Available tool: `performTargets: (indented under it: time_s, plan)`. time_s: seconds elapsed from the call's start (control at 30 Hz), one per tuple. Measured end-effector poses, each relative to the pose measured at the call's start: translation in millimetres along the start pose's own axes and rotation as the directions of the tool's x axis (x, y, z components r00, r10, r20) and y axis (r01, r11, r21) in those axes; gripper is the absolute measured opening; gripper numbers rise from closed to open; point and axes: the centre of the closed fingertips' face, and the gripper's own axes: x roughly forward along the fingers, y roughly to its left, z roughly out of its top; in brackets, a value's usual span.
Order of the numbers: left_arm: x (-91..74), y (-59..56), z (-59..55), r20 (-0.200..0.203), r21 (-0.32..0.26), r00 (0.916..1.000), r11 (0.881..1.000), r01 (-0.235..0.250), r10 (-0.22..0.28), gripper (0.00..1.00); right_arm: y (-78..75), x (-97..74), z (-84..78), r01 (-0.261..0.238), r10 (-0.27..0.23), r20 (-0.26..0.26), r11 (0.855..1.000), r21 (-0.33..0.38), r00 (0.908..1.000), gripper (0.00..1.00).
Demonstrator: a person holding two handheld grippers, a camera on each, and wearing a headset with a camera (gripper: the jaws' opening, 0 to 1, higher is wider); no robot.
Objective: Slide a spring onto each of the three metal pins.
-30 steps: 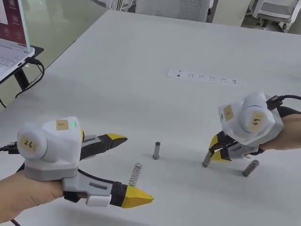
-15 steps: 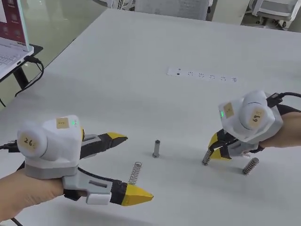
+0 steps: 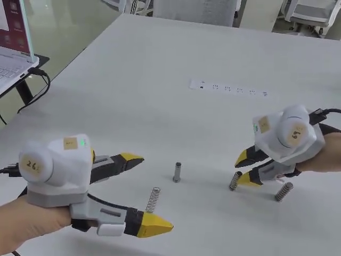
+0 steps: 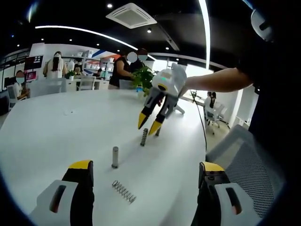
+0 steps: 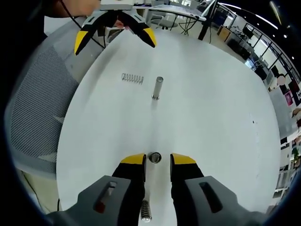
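Got the left gripper (image 3: pixel 146 192) with its yellow-tipped jaws spread wide over the white table (image 3: pixel 133 80), gripping nothing. Looking along those jaws, seeing a loose coiled metal spring (image 4: pixel 124 191) lying flat between them, with a bare upright grey metal pin (image 4: pixel 114 157) just past it. Over on the other side, got the right gripper (image 3: pixel 243 169) partly open, also holding nothing. Tips sitting either side of the top of a second upright pin with a spring round it (image 3: pixel 235 180), small gaps both sides going by the right gripper view. Spotting a third spring (image 3: pixel 284 191) tilted just beside that gripper; can't tell if a pin's inside. Also seeing a white power strip (image 3: pixel 228 87) further back and a laptop (image 3: pixel 10 32) off to the left.
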Motion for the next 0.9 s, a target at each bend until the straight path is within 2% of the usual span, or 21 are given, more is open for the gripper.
performTargets:
  time_s: [0.23,0.3,0.43,0.53,0.6,0.73,0.83,0.9]
  plan:
    - [0.2,1.1,1.1,0.003,0.002,1.0,1.0,-0.002,0.002,0.9,-1.9,-7.3,1.7,0.033,-0.039,0.064,0.995,0.095,0.9972,0.25]
    - [-0.1,2.3,0.9,0.001,0.006,1.0,1.0,-0.006,0.006,0.9,-4.6,-11.5,6.0,0.057,-0.073,0.109,0.988,0.142,0.9914,0.28]
    - [0.0,2.3,2.4,0.004,0.008,1.0,1.0,-0.007,0.007,0.9,-4.9,-19.4,14.3,0.066,-0.106,0.181,0.975,0.21,0.9778,0.3]
    - [-0.3,2.9,3.6,0.007,0.006,0.9999,1.0,-0.01,0.01,0.9,-0.4,-21.0,12.0,0.057,-0.106,0.193,0.968,0.245,0.9755,0.31]
    - [-0.4,3.2,6.4,0.022,-0.009,0.9997,1.0,-0.012,0.012,0.9,3.0,-21.7,10.3,0.054,-0.112,0.2,0.961,0.273,0.9734,0.34]
    - [-0.2,3.7,7.0,0.02,-0.003,0.9997,1.0,-0.014,0.014,0.91,7.3,-23.7,7.3,0.063,-0.127,0.208,0.955,0.29,0.9698,0.36]
    - [0.8,3.3,7.9,0.019,0.0,0.9997,1.0,-0.015,0.015,0.91,5.7,-29.3,10.3,0.078,-0.159,0.238,0.945,0.317,0.9581,0.38]
    - [1.3,3.6,9.0,0.023,-0.004,0.9996,1.0,-0.017,0.017,0.92,2.8,-34.4,15.2,0.088,-0.19,0.27,0.933,0.348,0.9439,0.4]
